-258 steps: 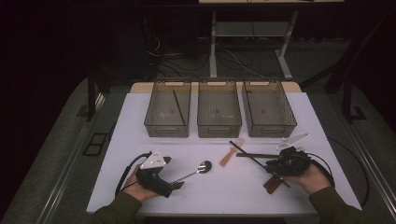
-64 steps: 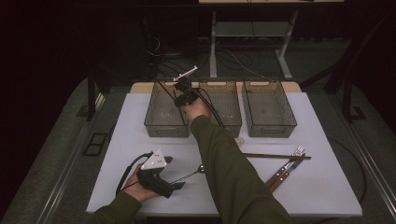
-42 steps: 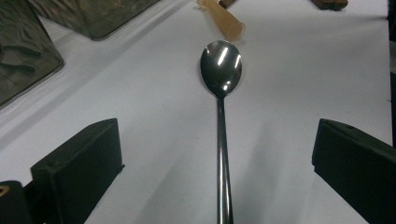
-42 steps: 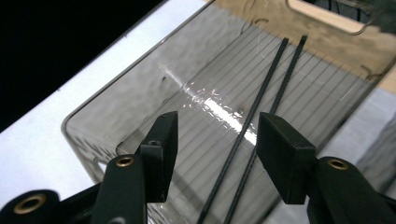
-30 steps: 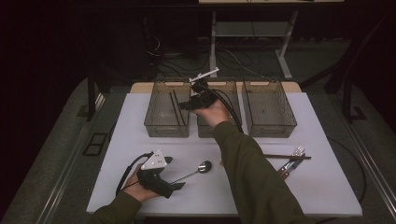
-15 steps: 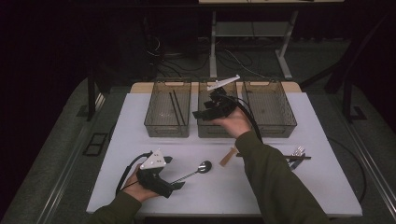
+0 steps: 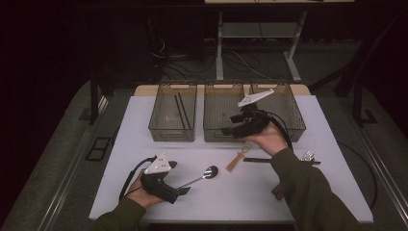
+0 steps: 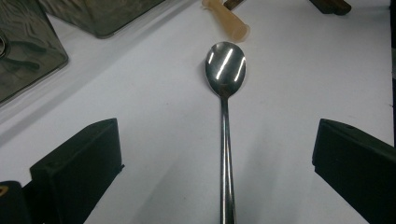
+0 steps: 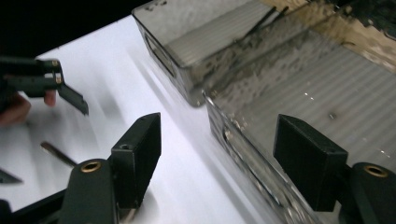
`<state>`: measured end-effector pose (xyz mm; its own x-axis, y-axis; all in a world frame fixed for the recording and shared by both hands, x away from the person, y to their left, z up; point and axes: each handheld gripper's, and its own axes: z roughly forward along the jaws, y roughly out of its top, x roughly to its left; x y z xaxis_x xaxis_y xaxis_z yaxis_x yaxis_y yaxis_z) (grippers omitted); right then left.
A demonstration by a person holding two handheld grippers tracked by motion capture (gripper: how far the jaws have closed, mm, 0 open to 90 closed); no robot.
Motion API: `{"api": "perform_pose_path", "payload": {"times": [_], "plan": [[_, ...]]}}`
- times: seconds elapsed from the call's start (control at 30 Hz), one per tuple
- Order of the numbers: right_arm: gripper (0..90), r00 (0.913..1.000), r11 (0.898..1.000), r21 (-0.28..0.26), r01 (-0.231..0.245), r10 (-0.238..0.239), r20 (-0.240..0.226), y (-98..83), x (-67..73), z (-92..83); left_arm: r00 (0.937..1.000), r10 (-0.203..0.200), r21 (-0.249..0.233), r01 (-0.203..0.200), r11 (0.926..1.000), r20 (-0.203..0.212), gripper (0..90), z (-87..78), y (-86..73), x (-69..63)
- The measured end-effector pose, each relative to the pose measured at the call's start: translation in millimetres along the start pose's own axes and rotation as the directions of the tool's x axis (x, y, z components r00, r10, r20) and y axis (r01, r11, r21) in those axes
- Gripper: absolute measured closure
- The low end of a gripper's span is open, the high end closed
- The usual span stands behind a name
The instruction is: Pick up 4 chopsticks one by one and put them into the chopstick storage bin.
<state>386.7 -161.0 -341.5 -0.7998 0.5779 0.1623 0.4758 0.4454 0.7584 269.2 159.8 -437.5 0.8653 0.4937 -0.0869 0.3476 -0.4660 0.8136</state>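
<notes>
Since half a second earlier, the right gripper (image 7: 230,131) had swung rightward from over the middle bin's far part to the near rim between the middle translucent grey plastic bin (image 7: 225,126) and the right translucent grey plastic bin (image 7: 292,121), drawing back toward the utensils. Its jaws stood apart with nothing between them in the right gripper view (image 9: 218,158); presumably it had already dropped its load and was returning for another piece.

Two dark thin sticks (image 7: 180,108) lay lengthwise in the left translucent grey plastic bin (image 7: 172,130), which suggests like items are sorted one kind per bin.

Left gripper (image 7: 185,191) rested low on the white table top (image 7: 250,192) at the near left, hand still. Its jaws stood wide apart either side of the handle of the polished steel spoon (image 8: 226,88), not pressing it: lined up for a grasp, judged to be waiting its turn. Spoon lay flat, bowl pointing to the far right (image 7: 210,171), well short of the bins.

Remaining items at near right: a short pale tan wooden handle piece (image 7: 235,161) just beyond the spoon bowl, a long dark rod (image 7: 281,160) lying crosswise, and a metal fork (image 7: 308,156) at its right end, partly behind the right sleeve. Other pieces there too dark to identify.
</notes>
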Motion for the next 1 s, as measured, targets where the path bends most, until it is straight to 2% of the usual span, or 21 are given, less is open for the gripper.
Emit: {"api": "perform_pose_path", "payload": {"times": [0.3, 0.43, 0.63, 0.83, 0.97, 1.0], "plan": [[36.0, 0.9999, 1.000, 0.015, -0.003, 0.003, 0.012, -29.8, -5.7, -25.3, 1.0000, -0.003, 0.001, 0.003, 1.0000, -0.004, 0.3, 0.2, -0.1, 0.2], [40.3, 0.9996, 1.000, 0.013, -0.025, 0.025, 0.010, -43.0, -11.0, -38.6, 1.0000, -0.004, 0.004, 0.004, 1.0000, -0.007, 0.3, 0.5, -0.3, 0.7], [47.8, 0.9981, 0.999, 0.015, -0.050, 0.050, 0.036, -62.3, -20.7, -60.1, 0.9999, -0.003, 0.006, 0.003, 1.0000, -0.010, 0.3, 0.6, -0.3, 0.5], [56.7, 0.9931, 0.996, 0.014, -0.090, 0.089, 0.076, -84.7, -33.9, -80.8, 0.9999, -0.008, 0.007, 0.008, 0.9999, -0.010, 0.3, 1.1, -0.4, 0.8], [64.2, 0.9850, 0.992, 0.021, -0.122, 0.119, 0.125, -102.6, -44.4, -91.9, 0.9999, -0.007, 0.007, 0.007, 0.9999, -0.011, 0.3, 1.0, -0.3, 0.7], [66.8, 0.9825, 0.991, 0.024, -0.131, 0.126, 0.137, -107.4, -47.6, -94.2, 0.9999, 0.007, 0.020, -0.007, 0.9998, -0.010, 0.3, -0.1, -0.1, 1.6]]}}
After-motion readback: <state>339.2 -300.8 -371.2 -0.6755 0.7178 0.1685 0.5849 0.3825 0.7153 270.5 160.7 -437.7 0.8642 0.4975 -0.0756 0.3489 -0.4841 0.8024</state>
